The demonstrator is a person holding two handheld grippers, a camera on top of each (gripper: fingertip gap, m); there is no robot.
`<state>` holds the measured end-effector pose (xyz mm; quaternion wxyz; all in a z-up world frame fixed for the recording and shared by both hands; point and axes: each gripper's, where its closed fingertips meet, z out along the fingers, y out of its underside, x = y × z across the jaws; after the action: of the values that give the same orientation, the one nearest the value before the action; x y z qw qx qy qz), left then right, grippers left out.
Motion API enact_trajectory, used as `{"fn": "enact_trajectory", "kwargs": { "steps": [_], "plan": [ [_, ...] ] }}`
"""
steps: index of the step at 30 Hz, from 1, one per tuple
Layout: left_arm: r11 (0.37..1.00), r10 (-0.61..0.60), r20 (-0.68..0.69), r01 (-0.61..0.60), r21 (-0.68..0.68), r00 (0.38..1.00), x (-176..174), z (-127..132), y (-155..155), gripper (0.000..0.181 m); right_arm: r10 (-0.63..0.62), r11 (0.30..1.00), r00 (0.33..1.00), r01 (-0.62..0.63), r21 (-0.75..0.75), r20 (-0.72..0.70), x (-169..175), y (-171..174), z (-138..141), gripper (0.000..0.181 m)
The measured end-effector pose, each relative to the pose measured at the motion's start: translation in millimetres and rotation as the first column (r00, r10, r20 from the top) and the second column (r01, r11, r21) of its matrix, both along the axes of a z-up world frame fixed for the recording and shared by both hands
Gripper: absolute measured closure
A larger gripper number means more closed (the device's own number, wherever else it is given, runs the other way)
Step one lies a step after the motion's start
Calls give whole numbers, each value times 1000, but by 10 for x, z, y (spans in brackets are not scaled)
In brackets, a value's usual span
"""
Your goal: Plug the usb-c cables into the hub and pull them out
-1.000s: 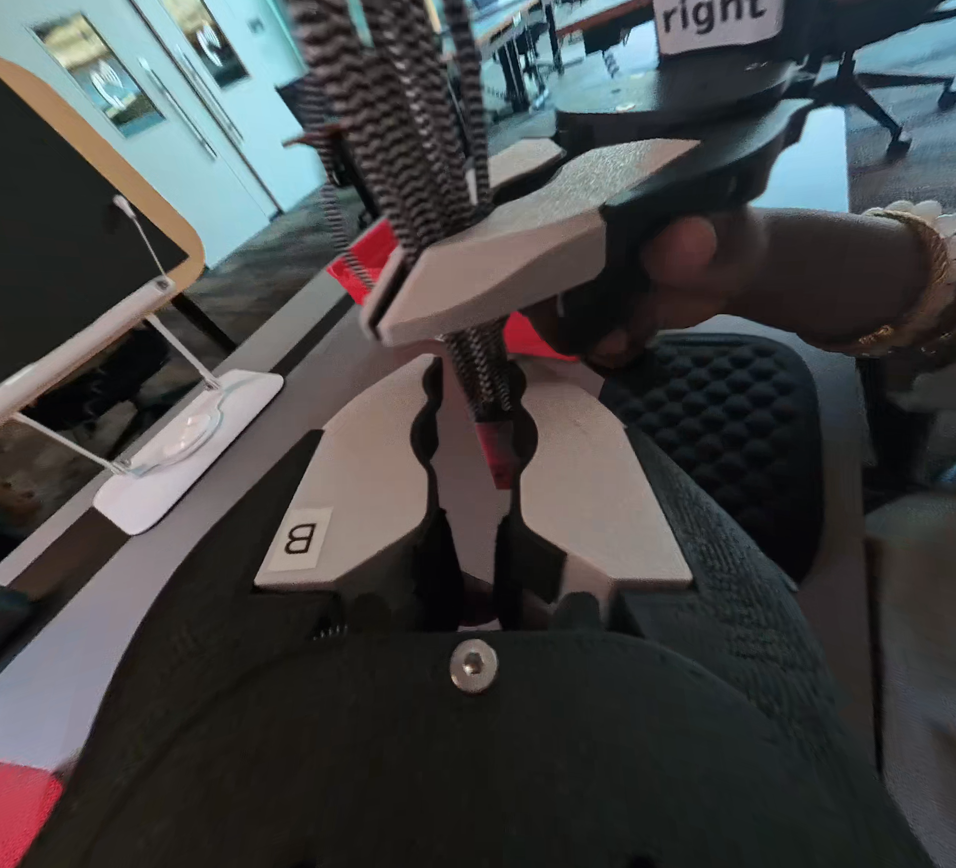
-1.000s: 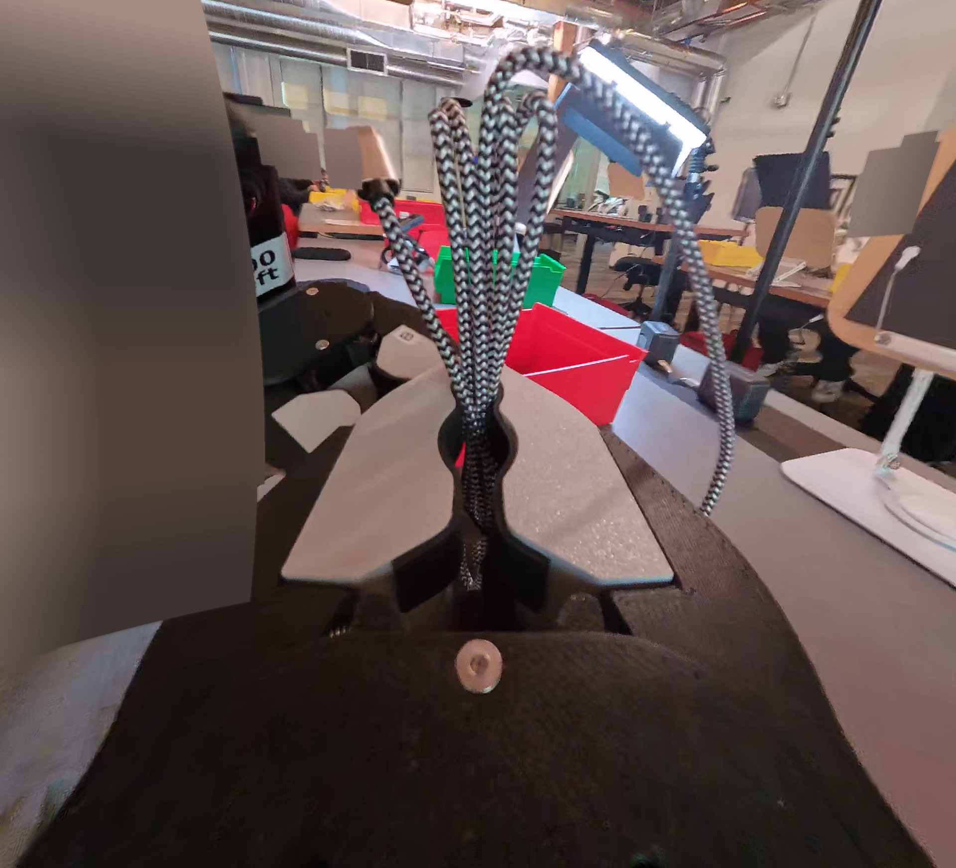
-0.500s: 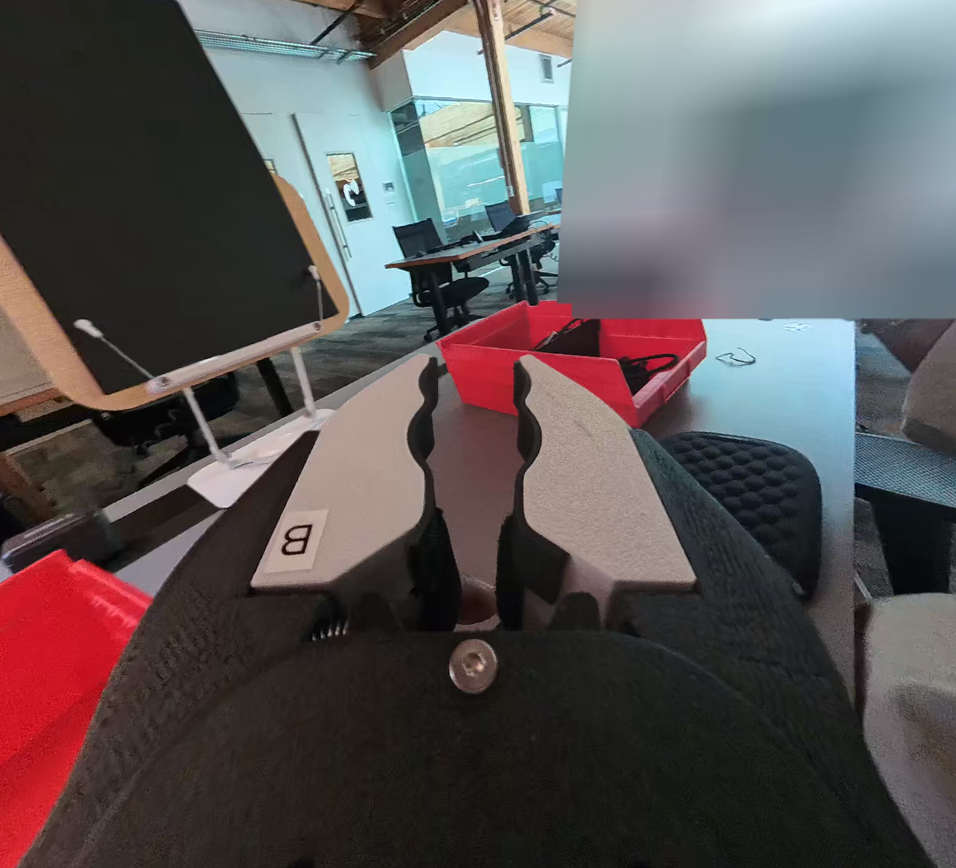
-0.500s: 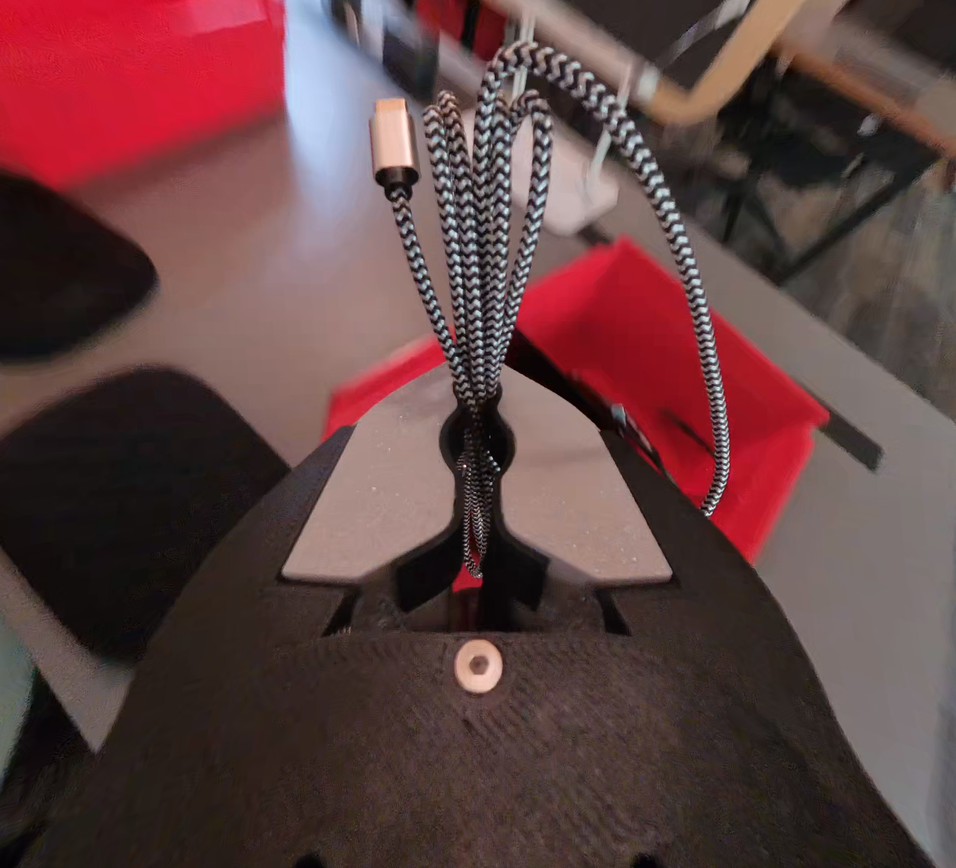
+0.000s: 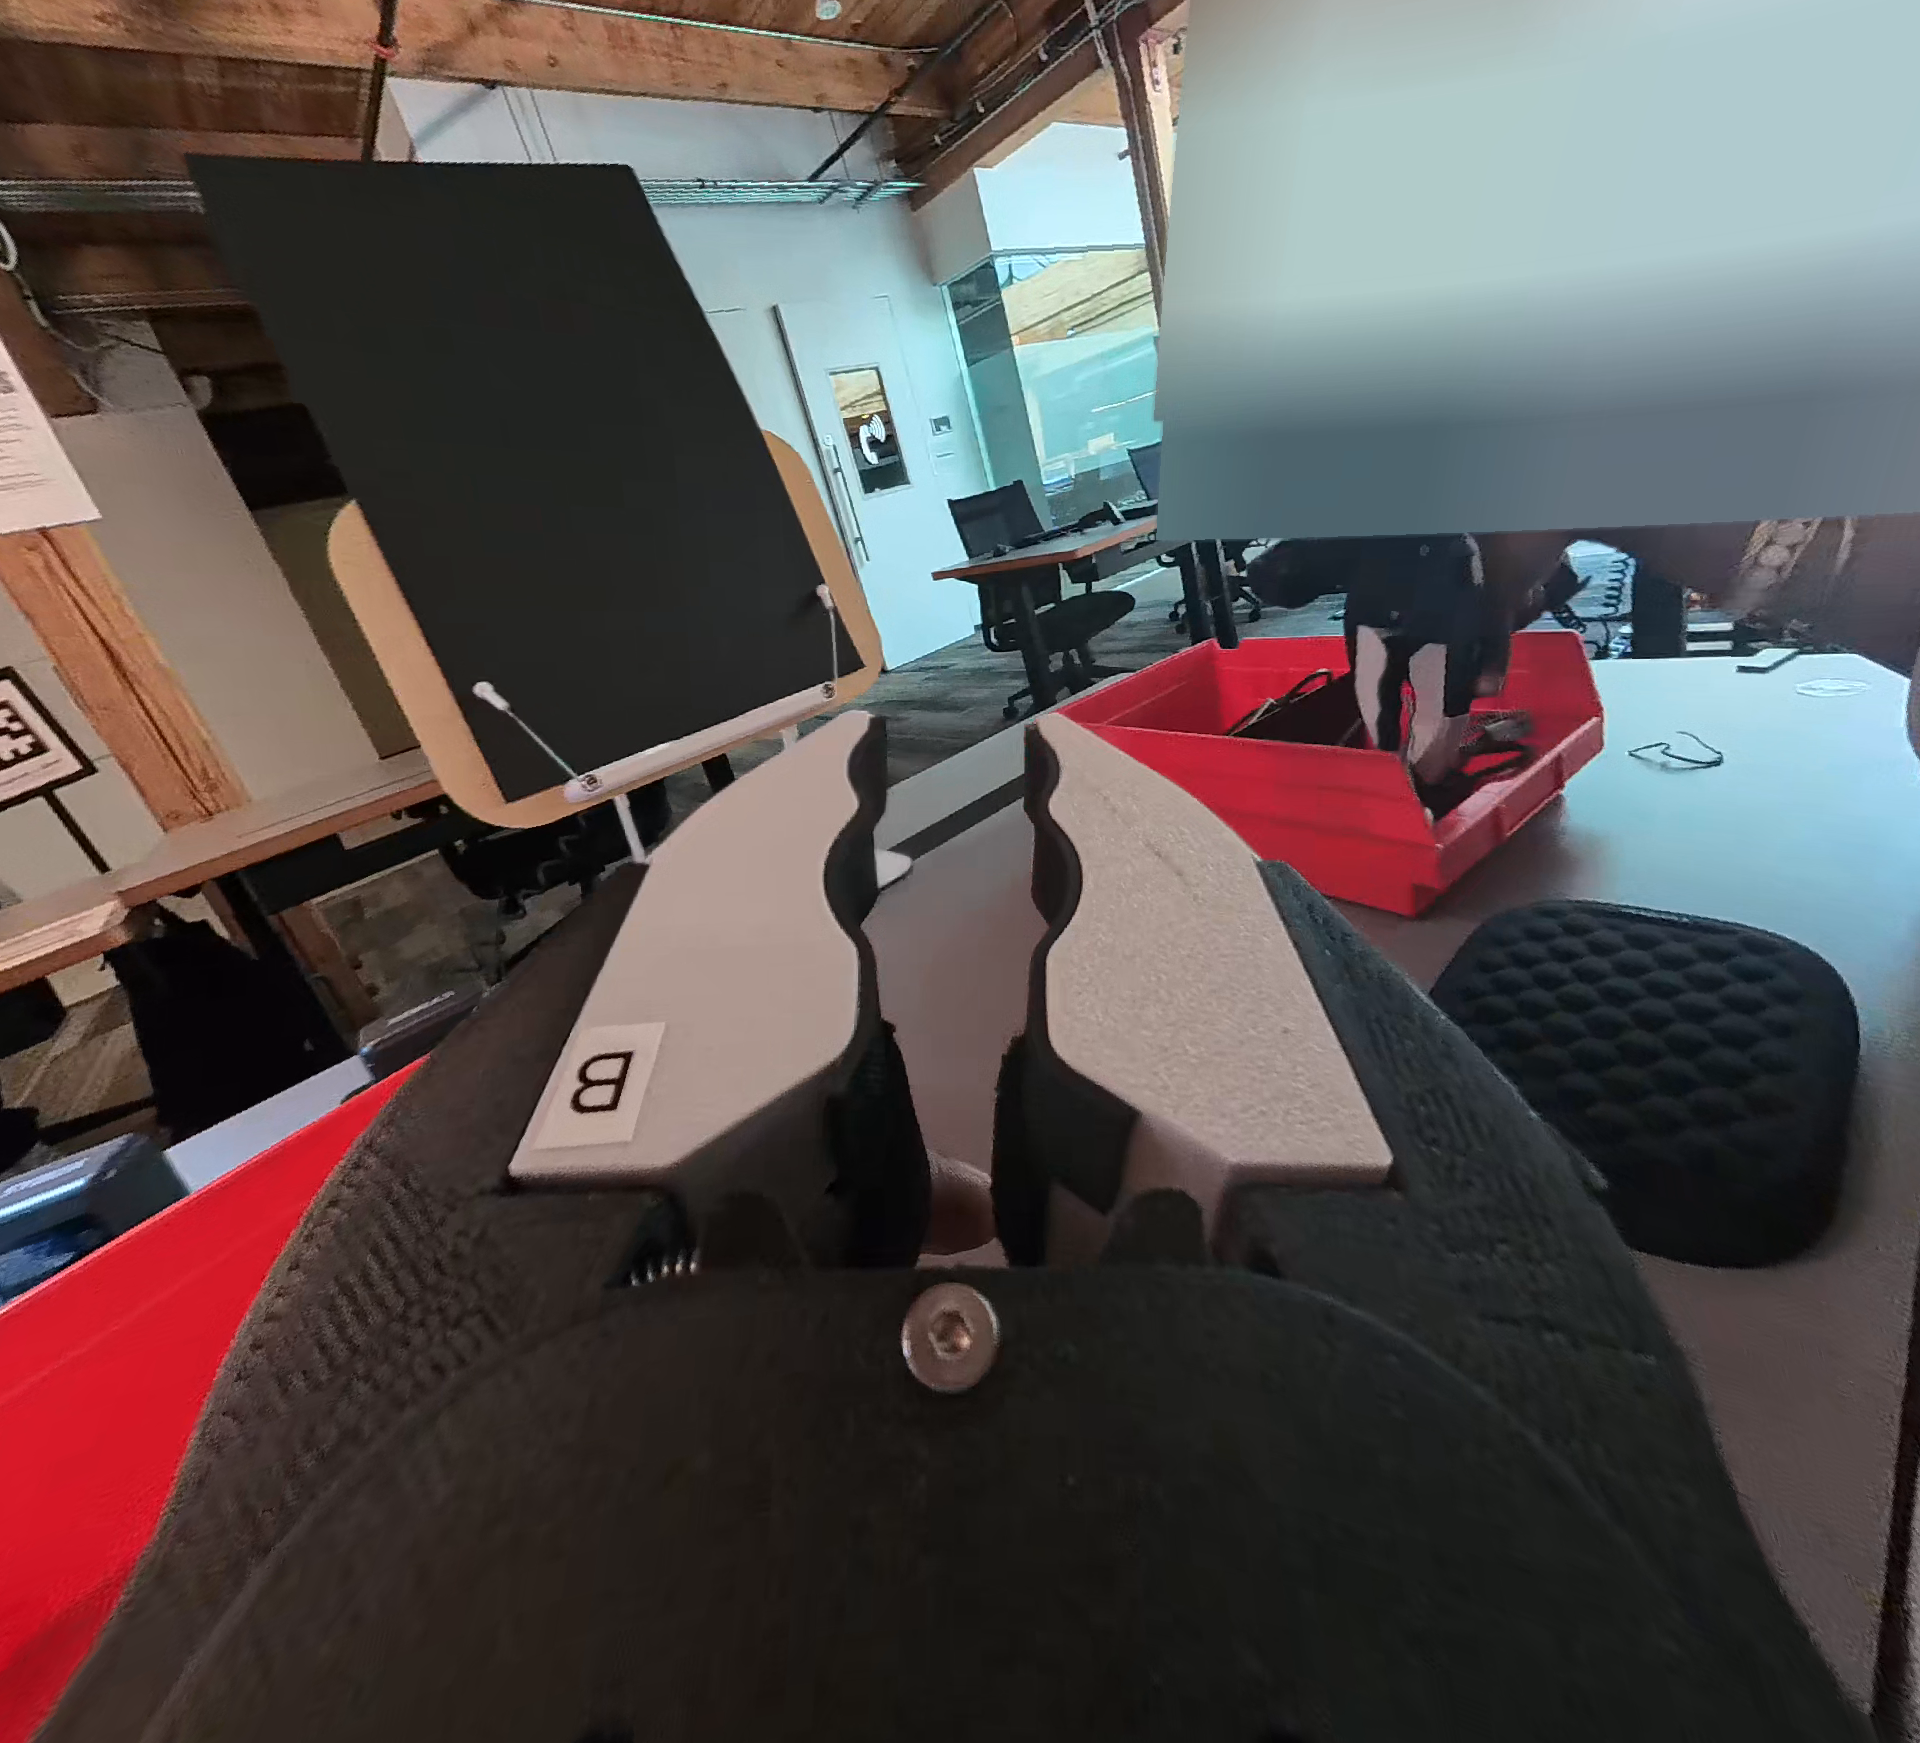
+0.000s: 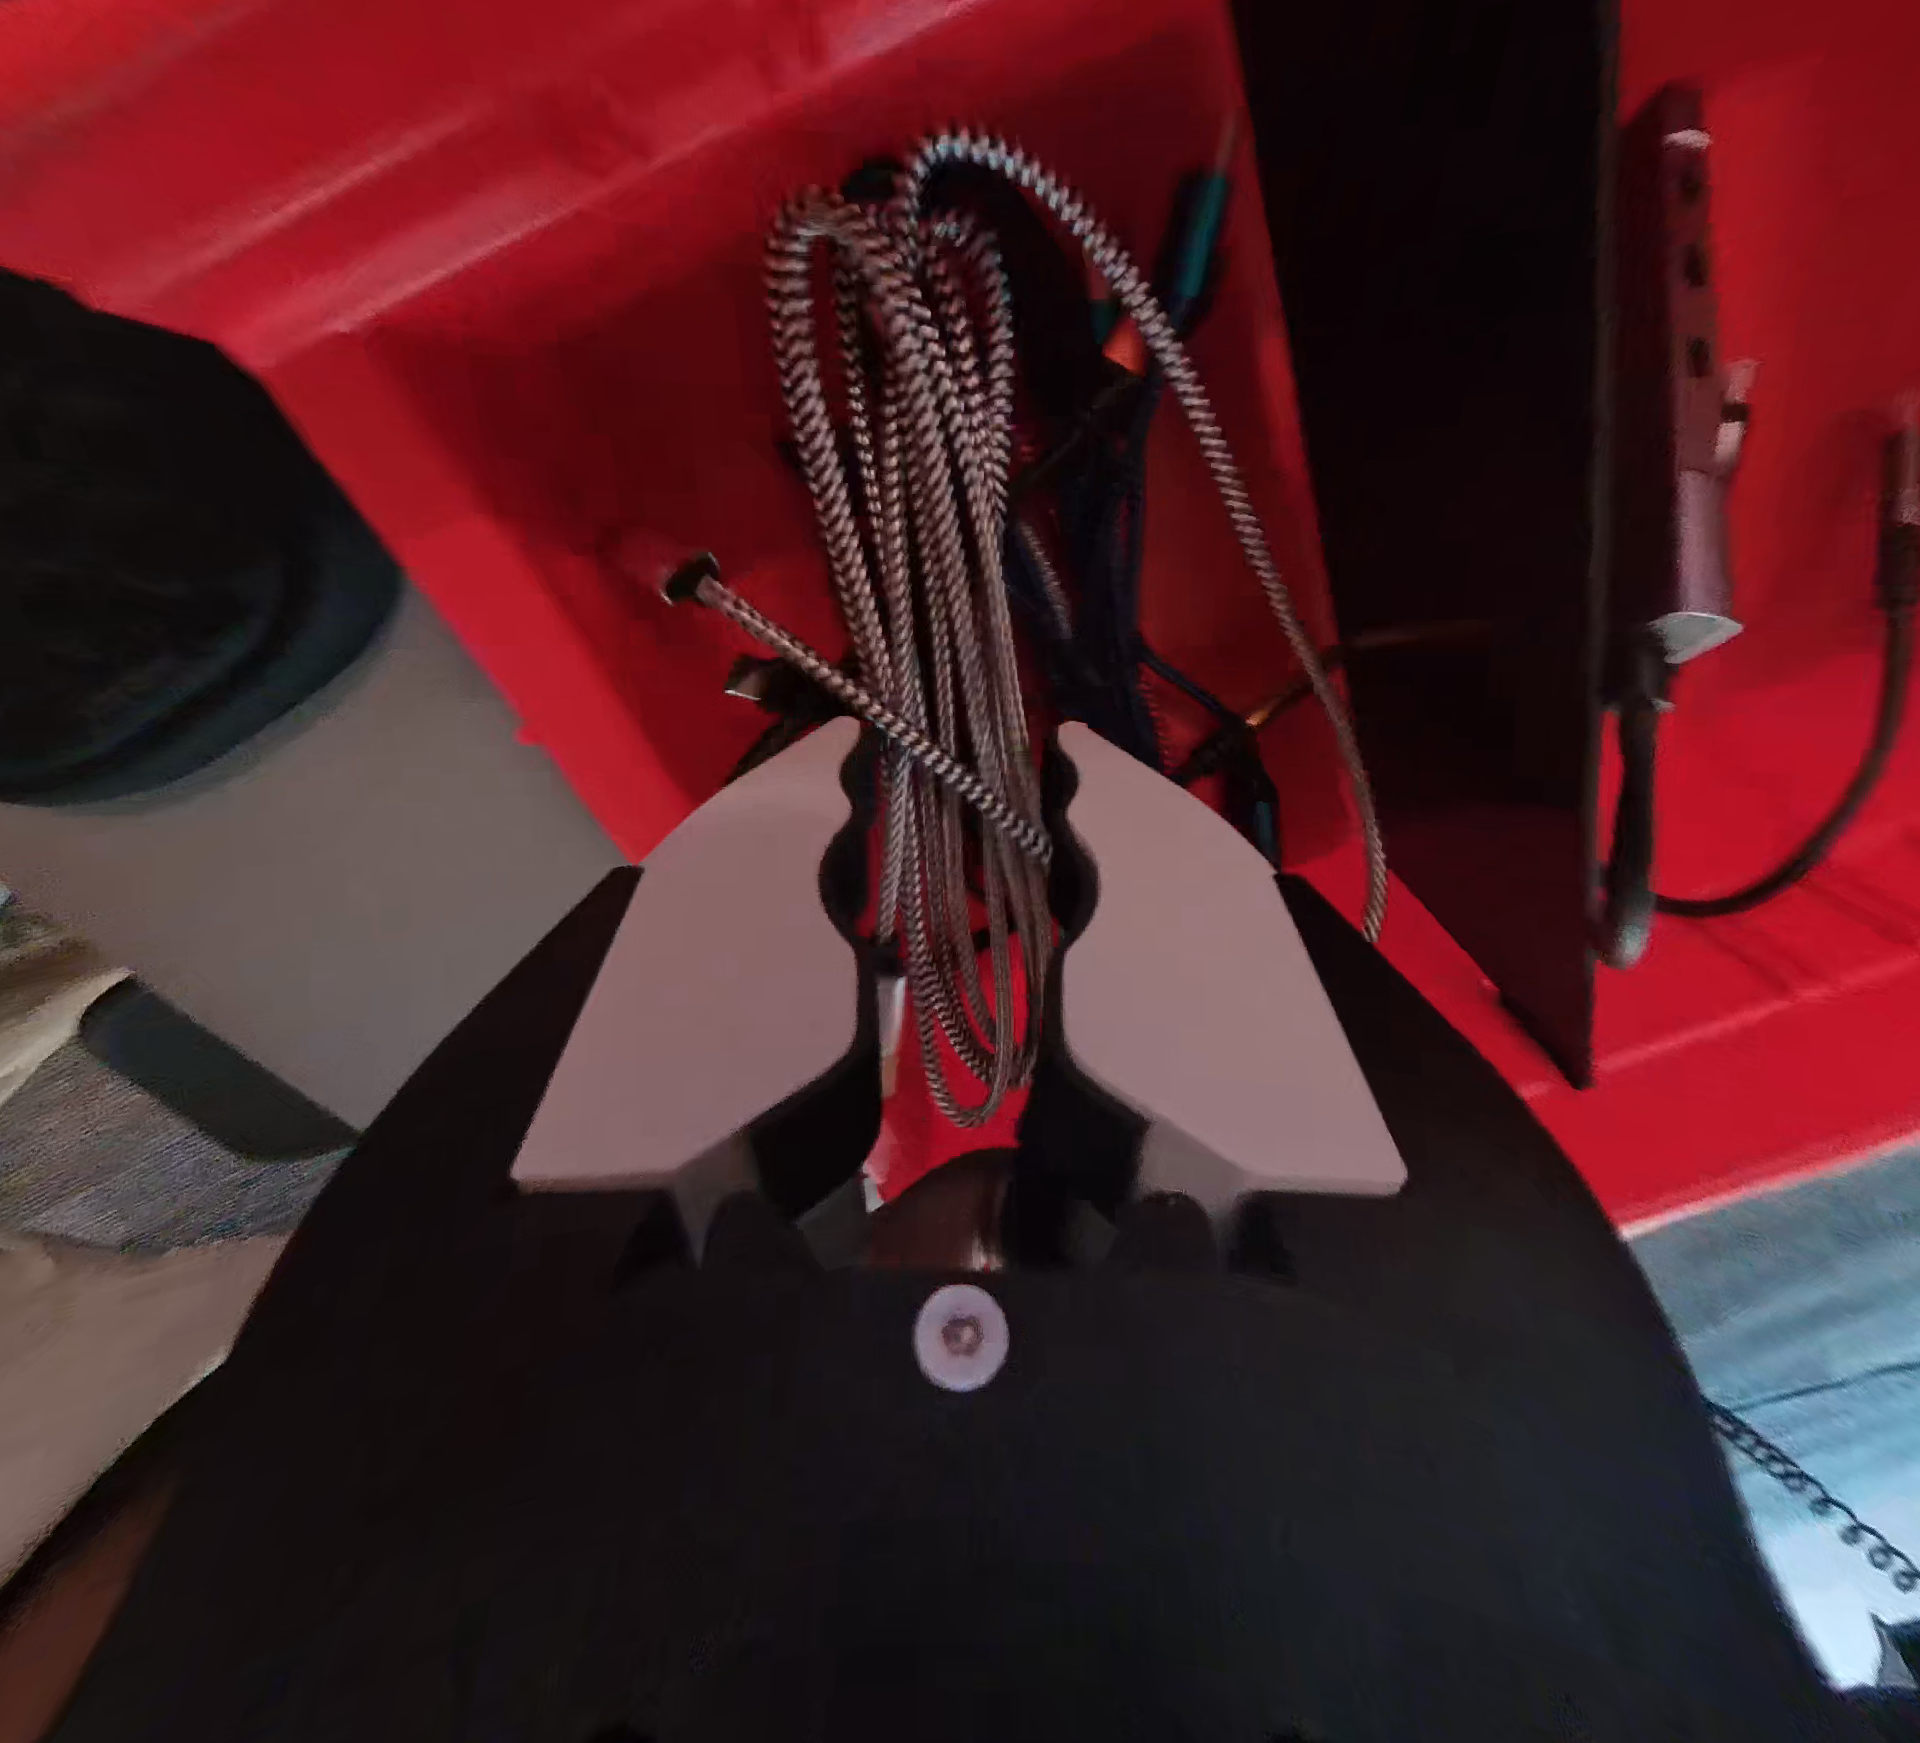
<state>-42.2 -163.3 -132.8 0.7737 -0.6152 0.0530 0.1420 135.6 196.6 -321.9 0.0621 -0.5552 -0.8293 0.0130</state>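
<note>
My right gripper (image 6: 961, 753) hangs over the red bin (image 6: 520, 135), jaws apart. The bundled black-and-white braided USB-C cable (image 6: 935, 467) lies loose between its fingers and reaches down into the bin, one plug (image 6: 691, 576) sticking out to the left. A grey hub (image 6: 1704, 498) with its dark lead stands beyond a black divider (image 6: 1434, 446) in the same bin. My left gripper (image 5: 951, 758) is open and empty, held above the table. From there I see the right gripper (image 5: 1423, 727) dipped into the red bin (image 5: 1330, 810).
A black padded rest (image 5: 1652, 1070) lies on the grey table (image 5: 1714, 820) right of my left gripper. A black board on a white stand (image 5: 520, 467) is at the far left. Another red bin (image 5: 104, 1381) is close at the lower left. Left tips to right tips: about 45 cm. From the right gripper's tips to the black padded rest (image 5: 1652, 1070) is close to 20 cm.
My right gripper swung down into the red bin and its jaws opened around the cable bundle. My left gripper let go of the bundle, pulled back and tilted up.
</note>
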Motion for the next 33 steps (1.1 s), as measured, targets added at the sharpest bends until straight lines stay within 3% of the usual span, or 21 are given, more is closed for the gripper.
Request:
{"fn": "enact_trajectory", "kwargs": {
  "steps": [2,7,9,12,14,17,20,22,23,27,29,33],
  "plan": [
    [1000,16,-2,-16,0,1000,-44,-2,-38,158,12,999,996,-9,33,-87,-91,32,96,149],
    [998,53,2,-53,-18,999,-149,-21,-129,155,-4,1000,935,-1,-13,-353,-248,-84,511,114],
    [996,78,21,-77,-53,997,-226,-74,-160,144,-79,995,807,30,-93,-585,-415,-240,832,103],
    [977,136,78,-121,-177,988,-432,-314,-122,89,-343,930,508,67,-361,-790,-532,-594,1251,90],
    [944,149,142,-98,-316,979,-512,-626,-13,70,-478,876,348,118,-468,-806,-514,-738,1238,83],
    [874,191,197,-75,-481,962,-562,-1119,186,73,-560,822,233,274,-499,-795,-500,-835,875,80],
    [802,268,155,-131,-582,951,-642,-1463,328,94,-547,791,240,462,-402,-802,-604,-749,537,100],
    [783,331,107,-209,-586,938,-731,-1508,343,109,-478,800,342,549,-240,-809,-680,-667,346,152],
    [779,342,93,-227,-584,935,-755,-1501,333,115,-450,808,387,559,-184,-805,-730,-669,280,162],
    [799,331,160,-186,-571,930,-783,-1529,311,123,-308,840,520,542,29,-797,-932,-706,252,162],
    [769,363,140,-211,-604,921,-842,-1631,290,132,-314,852,530,523,12,-788,-1071,-801,245,159],
    [779,455,143,-315,-543,879,-981,-1591,306,143,-266,900,553,435,1,-789,-1349,-1121,245,158]
  ]
}}
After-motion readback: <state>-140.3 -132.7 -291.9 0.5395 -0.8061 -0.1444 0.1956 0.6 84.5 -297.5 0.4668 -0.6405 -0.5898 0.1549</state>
